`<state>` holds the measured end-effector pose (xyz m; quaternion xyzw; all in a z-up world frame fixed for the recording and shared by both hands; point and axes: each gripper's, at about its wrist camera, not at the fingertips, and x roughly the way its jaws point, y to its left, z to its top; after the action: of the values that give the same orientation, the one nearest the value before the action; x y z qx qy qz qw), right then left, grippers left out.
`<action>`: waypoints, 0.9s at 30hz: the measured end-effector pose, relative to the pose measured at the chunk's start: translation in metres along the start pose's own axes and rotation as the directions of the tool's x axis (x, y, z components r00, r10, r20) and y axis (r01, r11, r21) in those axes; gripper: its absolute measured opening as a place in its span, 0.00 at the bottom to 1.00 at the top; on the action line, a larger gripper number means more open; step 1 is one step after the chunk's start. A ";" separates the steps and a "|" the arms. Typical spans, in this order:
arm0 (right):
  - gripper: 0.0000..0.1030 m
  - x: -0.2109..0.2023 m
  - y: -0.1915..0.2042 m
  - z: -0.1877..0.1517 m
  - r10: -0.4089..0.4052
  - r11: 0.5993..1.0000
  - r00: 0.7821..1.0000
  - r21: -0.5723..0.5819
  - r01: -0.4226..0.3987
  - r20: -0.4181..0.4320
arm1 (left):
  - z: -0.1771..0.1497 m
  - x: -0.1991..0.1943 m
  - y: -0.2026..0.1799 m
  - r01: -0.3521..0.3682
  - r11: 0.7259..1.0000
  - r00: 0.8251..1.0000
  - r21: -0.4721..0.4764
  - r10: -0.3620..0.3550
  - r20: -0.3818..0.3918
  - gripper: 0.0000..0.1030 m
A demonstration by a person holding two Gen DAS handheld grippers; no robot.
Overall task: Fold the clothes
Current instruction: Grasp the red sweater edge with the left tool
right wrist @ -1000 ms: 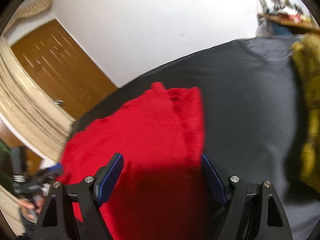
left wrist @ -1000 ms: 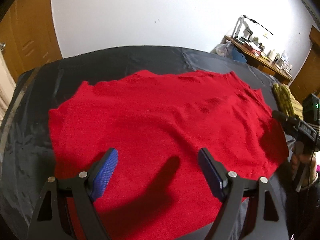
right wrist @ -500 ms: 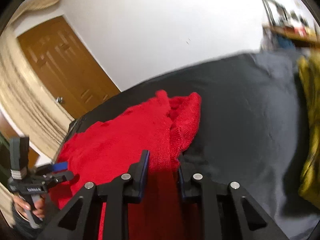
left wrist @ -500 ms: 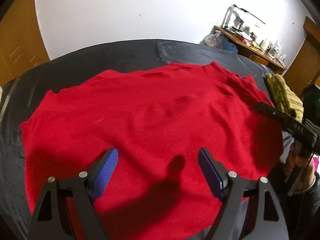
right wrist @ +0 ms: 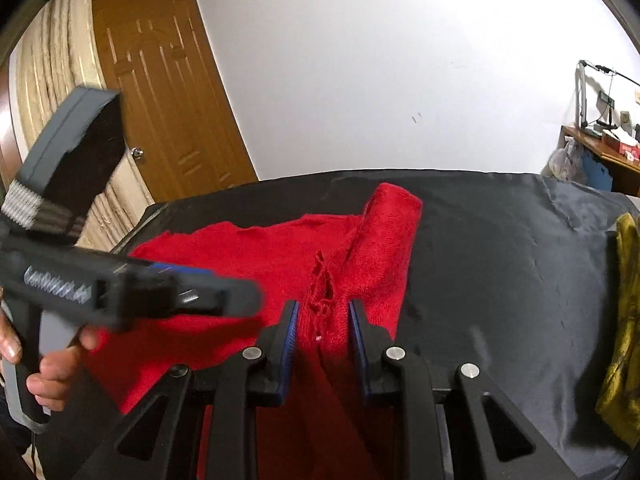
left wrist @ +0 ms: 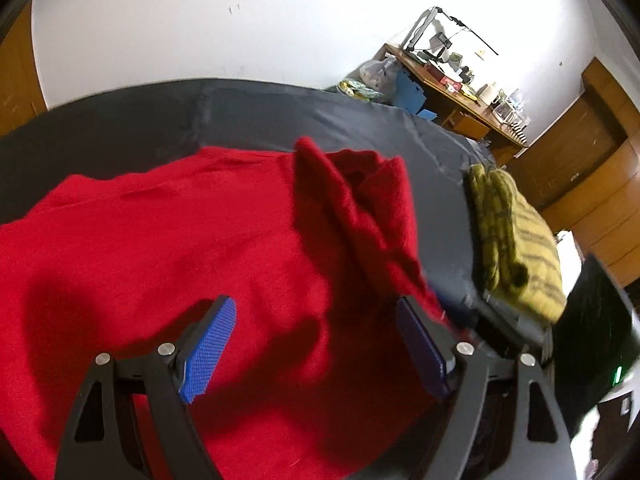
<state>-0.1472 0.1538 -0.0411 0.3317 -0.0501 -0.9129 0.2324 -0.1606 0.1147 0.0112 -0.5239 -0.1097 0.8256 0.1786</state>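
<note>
A red knitted sweater point(left wrist: 180, 248) lies spread on a black sheet point(left wrist: 280, 112). In the left wrist view its right edge point(left wrist: 352, 200) stands lifted in a bunched ridge. My right gripper point(right wrist: 324, 308) is shut on that edge, with a pinch of red knit point(right wrist: 320, 280) pressed between its blue pads. My left gripper point(left wrist: 314, 308) hovers open over the sweater's near right part, nothing between its fingers. It also shows, blurred, in the right wrist view as the left gripper point(right wrist: 224, 296), held by a hand point(right wrist: 48, 376) just left of my right gripper.
A folded yellow striped garment point(left wrist: 516, 240) lies on the sheet's right side, also at the edge of the right wrist view point(right wrist: 624, 320). A cluttered wooden desk point(left wrist: 452, 80) stands at the back right. A brown door point(right wrist: 168, 100) is far left.
My right gripper went from open to shut on the sweater's right edge and raised it off the sheet. My left gripper slid right across the sweater, staying open.
</note>
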 end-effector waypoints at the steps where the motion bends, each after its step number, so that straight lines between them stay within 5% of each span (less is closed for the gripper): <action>1: 0.25 -0.001 -0.002 0.000 0.003 1.000 1.000 0.004 -0.003 0.000 | 0.004 0.004 -0.002 0.003 1.000 1.000 -0.001 -0.003 -0.003 0.82; 17: 0.26 -0.003 -0.019 -0.005 0.089 0.994 0.996 0.065 -0.088 -0.004 | 0.036 0.059 -0.030 -0.034 0.999 0.994 0.007 0.034 -0.103 0.80; 18: 0.26 -0.003 -0.020 -0.005 0.090 0.994 0.996 0.068 -0.090 -0.003 | 0.036 0.060 -0.031 -0.044 0.999 0.994 0.014 0.045 -0.104 0.60; 19: 0.26 -0.004 -0.022 -0.006 0.092 0.993 0.996 0.072 -0.092 -0.002 | 0.036 0.063 -0.030 -0.058 0.998 0.991 0.017 0.060 -0.119 0.27; 20: 0.26 -0.004 -0.023 -0.006 0.094 0.993 0.996 0.075 -0.093 0.000 | 0.035 0.064 -0.028 -0.062 0.998 0.990 0.009 0.063 -0.125 0.20; 27: 0.29 -0.012 -0.033 -0.004 0.048 0.995 0.999 0.086 -0.048 0.003 | 0.033 0.049 -0.019 -0.031 0.999 0.995 -0.030 0.028 -0.095 0.14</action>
<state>-0.1496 0.1893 -0.0453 0.3396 -0.0974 -0.9042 0.2398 -0.2064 0.1521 -0.0079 -0.5668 -0.1061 0.8005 0.1631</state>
